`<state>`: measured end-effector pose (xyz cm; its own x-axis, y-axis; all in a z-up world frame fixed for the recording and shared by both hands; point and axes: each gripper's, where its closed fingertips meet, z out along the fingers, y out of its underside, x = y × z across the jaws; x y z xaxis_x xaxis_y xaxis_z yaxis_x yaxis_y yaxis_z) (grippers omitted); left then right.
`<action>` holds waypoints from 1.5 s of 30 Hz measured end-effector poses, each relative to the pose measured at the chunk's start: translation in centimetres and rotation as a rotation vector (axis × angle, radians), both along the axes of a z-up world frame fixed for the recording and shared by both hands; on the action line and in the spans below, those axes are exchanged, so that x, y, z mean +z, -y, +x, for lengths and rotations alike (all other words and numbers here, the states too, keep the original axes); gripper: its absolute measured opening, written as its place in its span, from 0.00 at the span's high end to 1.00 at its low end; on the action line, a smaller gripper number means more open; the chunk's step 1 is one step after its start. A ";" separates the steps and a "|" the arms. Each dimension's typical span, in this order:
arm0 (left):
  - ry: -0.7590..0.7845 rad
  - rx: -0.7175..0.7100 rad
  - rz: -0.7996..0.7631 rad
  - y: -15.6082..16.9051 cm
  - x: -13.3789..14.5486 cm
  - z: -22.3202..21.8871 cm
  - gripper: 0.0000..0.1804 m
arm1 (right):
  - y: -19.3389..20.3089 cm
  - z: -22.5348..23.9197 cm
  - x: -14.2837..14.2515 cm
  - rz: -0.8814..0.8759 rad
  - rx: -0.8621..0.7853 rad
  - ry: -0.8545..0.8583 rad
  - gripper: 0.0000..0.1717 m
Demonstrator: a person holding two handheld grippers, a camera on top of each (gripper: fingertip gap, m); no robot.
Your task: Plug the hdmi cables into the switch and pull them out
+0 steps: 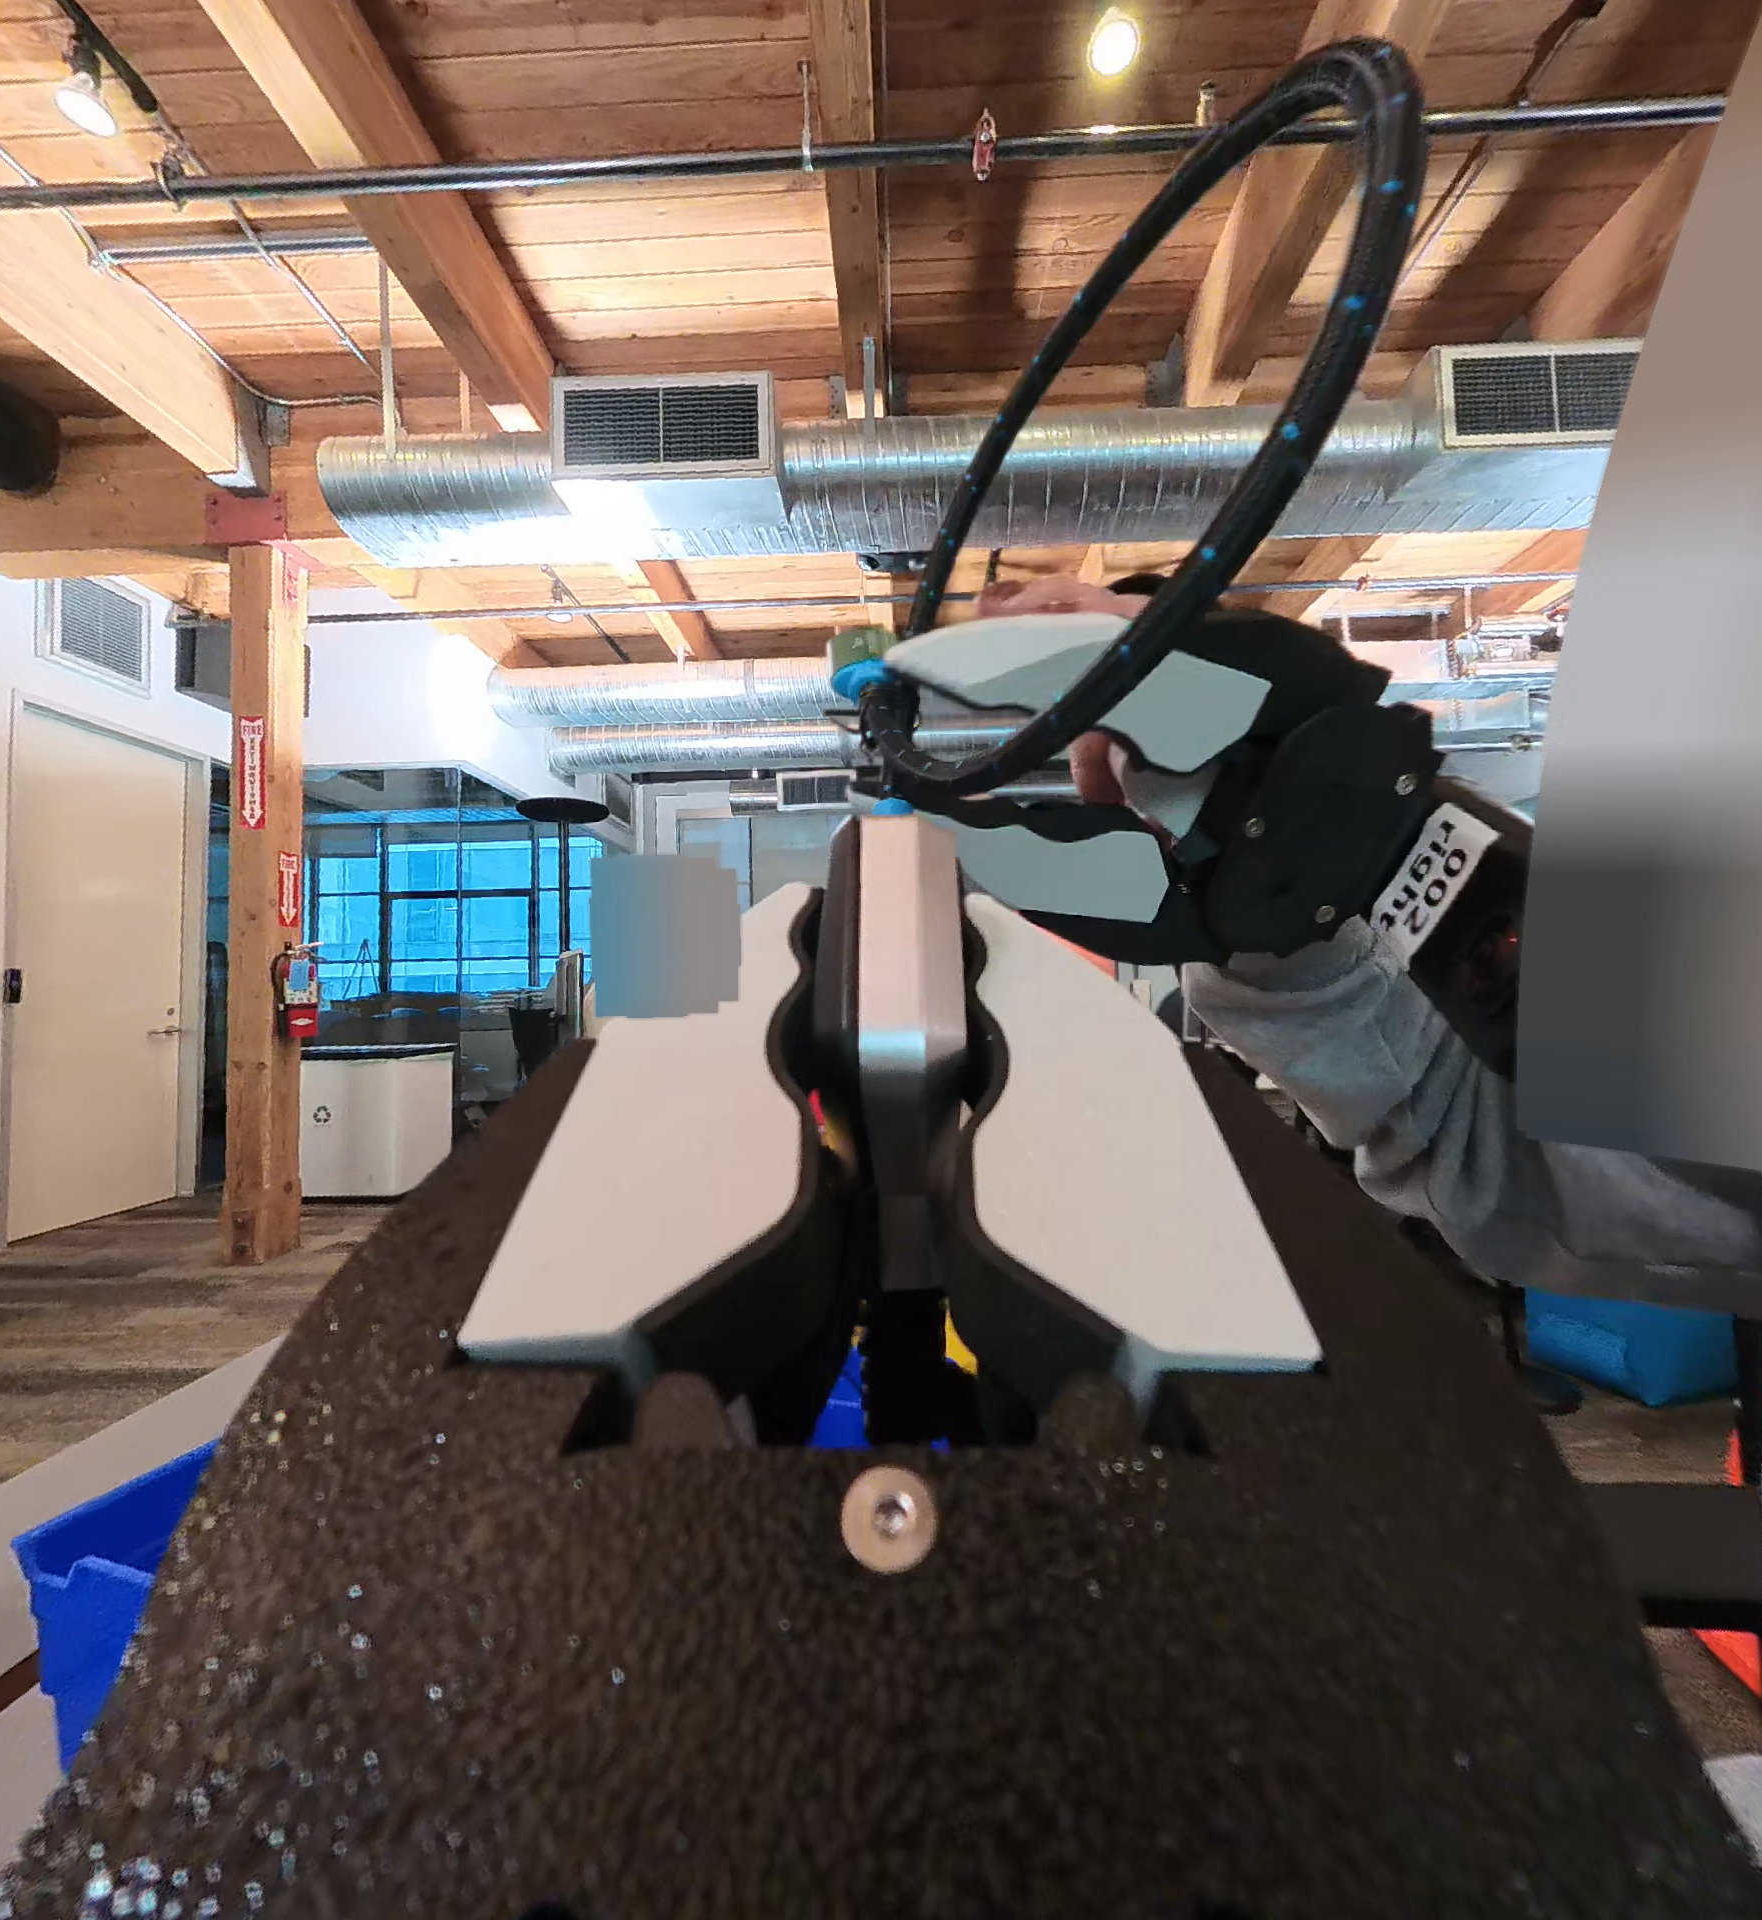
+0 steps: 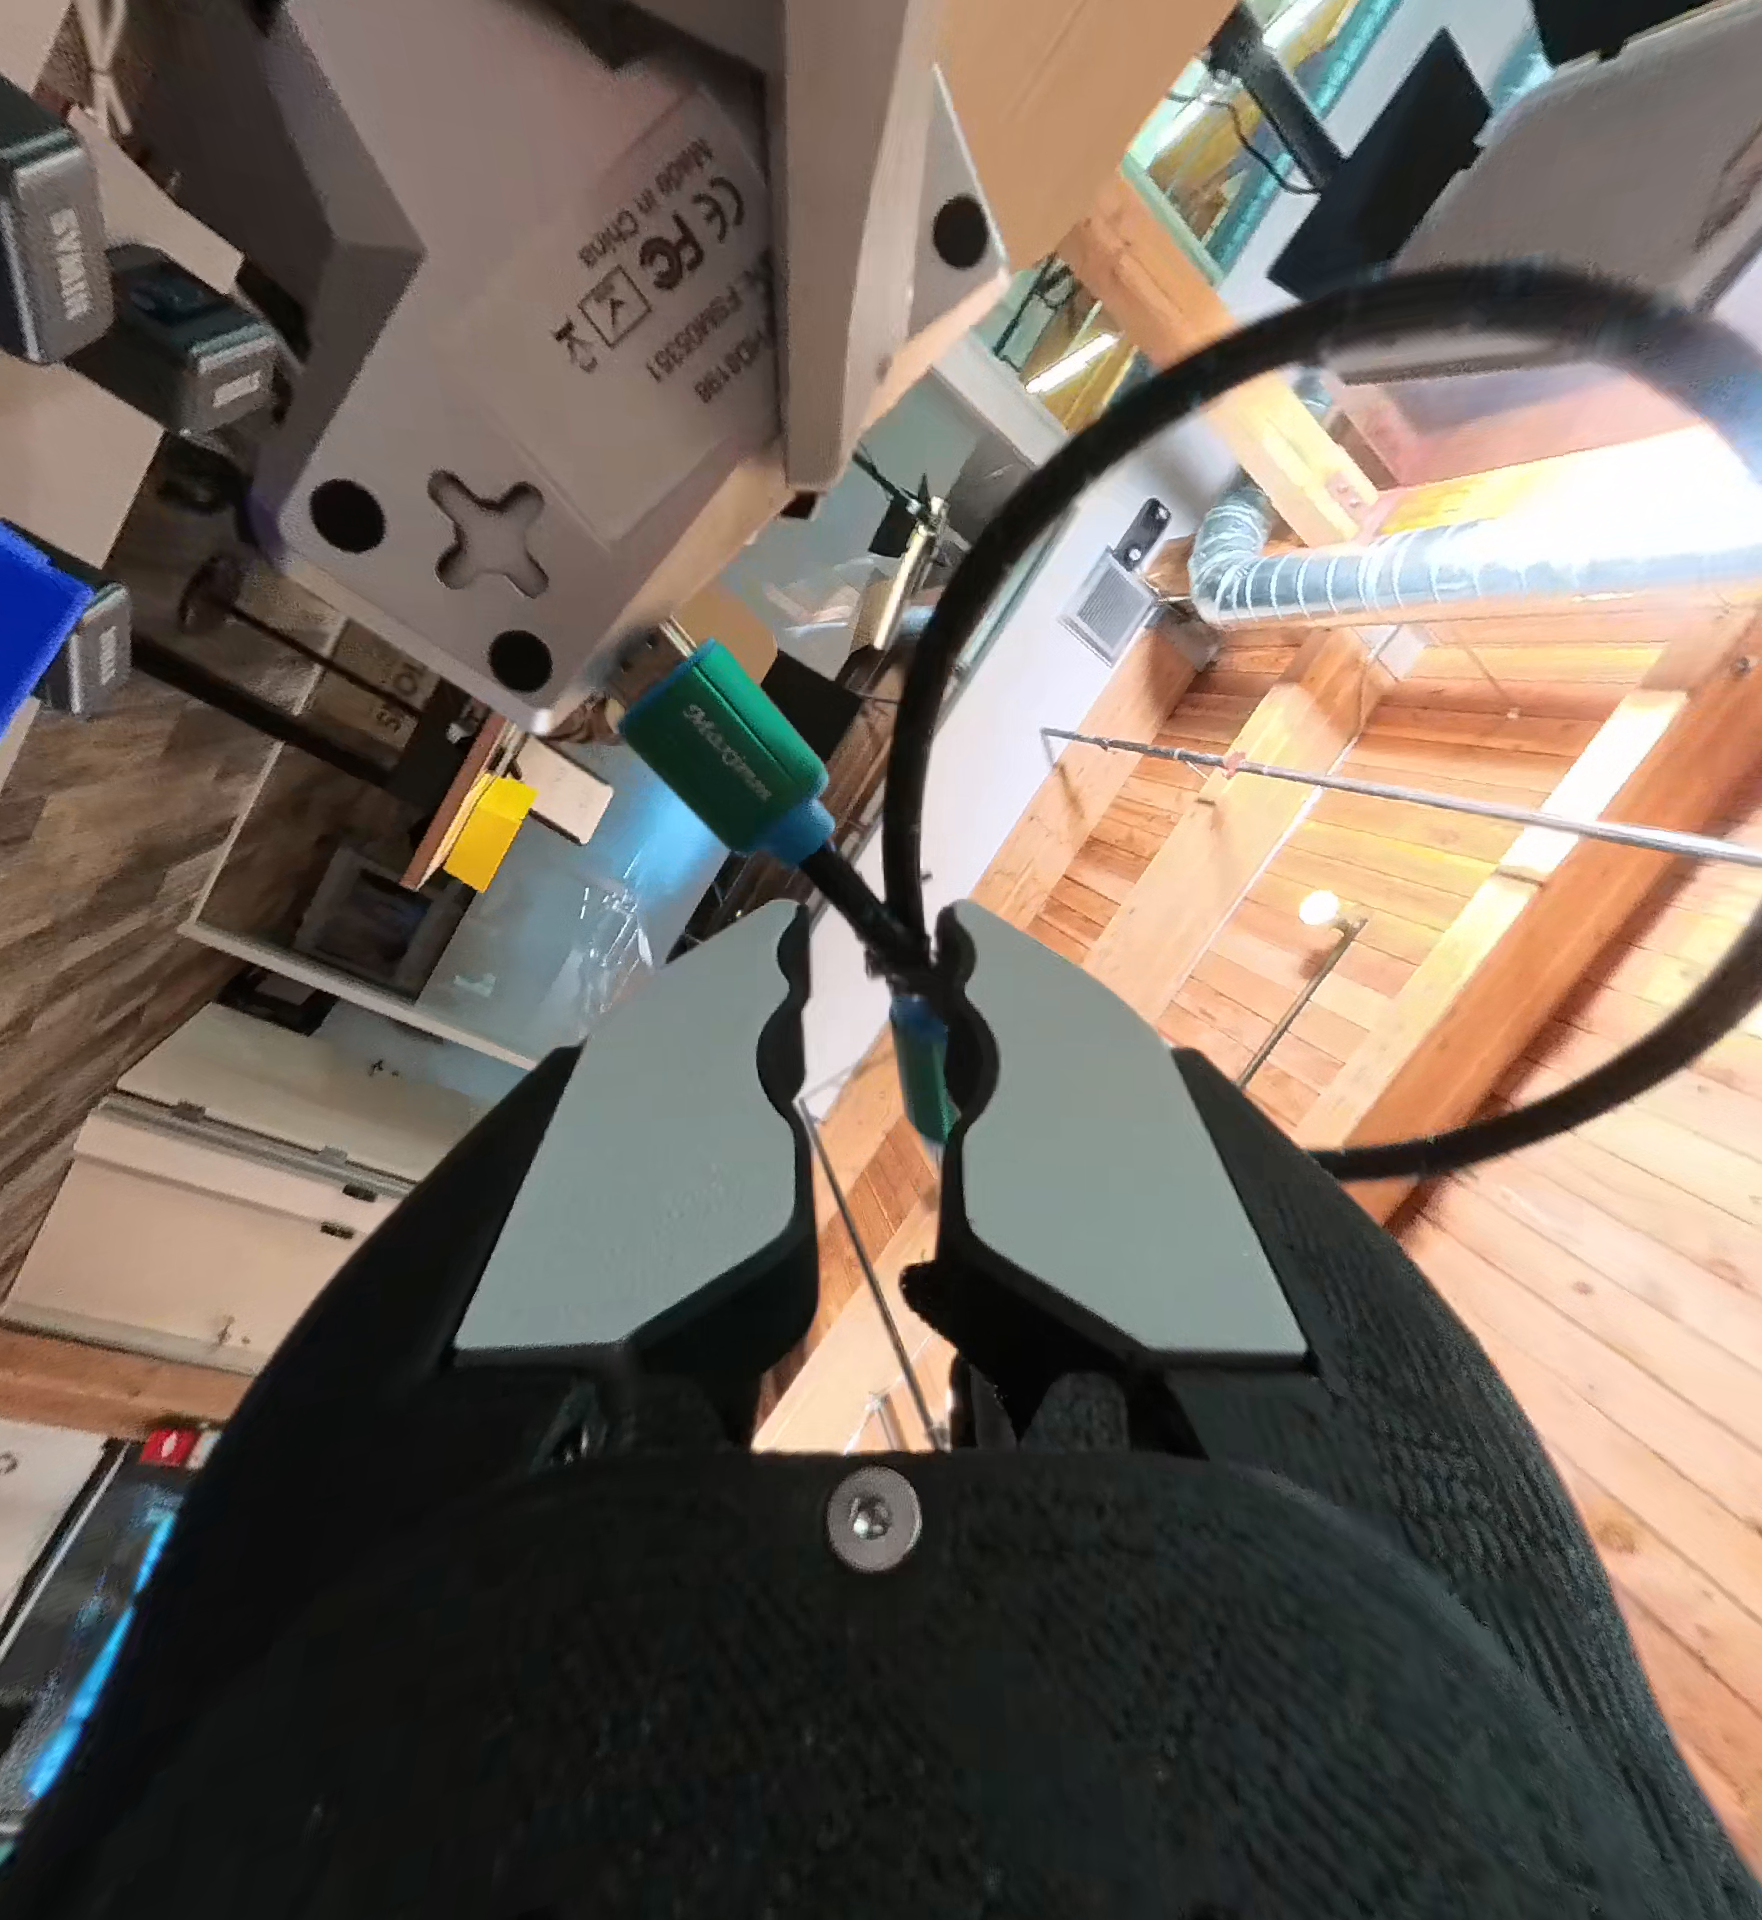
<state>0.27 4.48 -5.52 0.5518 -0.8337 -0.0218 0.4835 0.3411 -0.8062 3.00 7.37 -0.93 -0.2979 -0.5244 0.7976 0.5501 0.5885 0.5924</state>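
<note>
A grey slab-shaped device (image 1: pixel 906 935), marked with printed compliance text on one face, is clamped between the left gripper (image 1: pixel 892 914) pads. The right gripper (image 2: pixel 872 930) stands parted; a green, logo-bearing plug (image 2: pixel 723 758) of a looped black cable (image 2: pixel 960 582) is seen at the device's edge.

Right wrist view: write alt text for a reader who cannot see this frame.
The right gripper has its jaws apart, with a looped black cable lying against one finger and clear of the other. The cable's green plug meets the edge of a grey device ahead. Wooden ceiling beams fill the right side.
</note>
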 end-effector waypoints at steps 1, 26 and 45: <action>0.008 -0.002 -0.003 -0.1 0.0 -0.2 0.87 | 0.0 0.3 0.4 -0.010 0.006 -0.030 0.84; 0.082 -0.219 -0.025 1.5 0.8 0.3 0.88 | 3.3 -1.1 -2.1 -2.119 0.447 -0.431 0.94; 0.080 -0.211 0.005 2.0 1.1 0.8 0.88 | 4.0 -0.7 -2.0 -2.251 0.589 -0.522 0.94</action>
<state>1.08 2.49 -4.43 0.3650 -0.9310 0.0101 0.6069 0.2296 -0.7609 2.27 3.42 -2.98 -0.1670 0.9852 -0.0396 -0.0128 -0.0424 -0.9990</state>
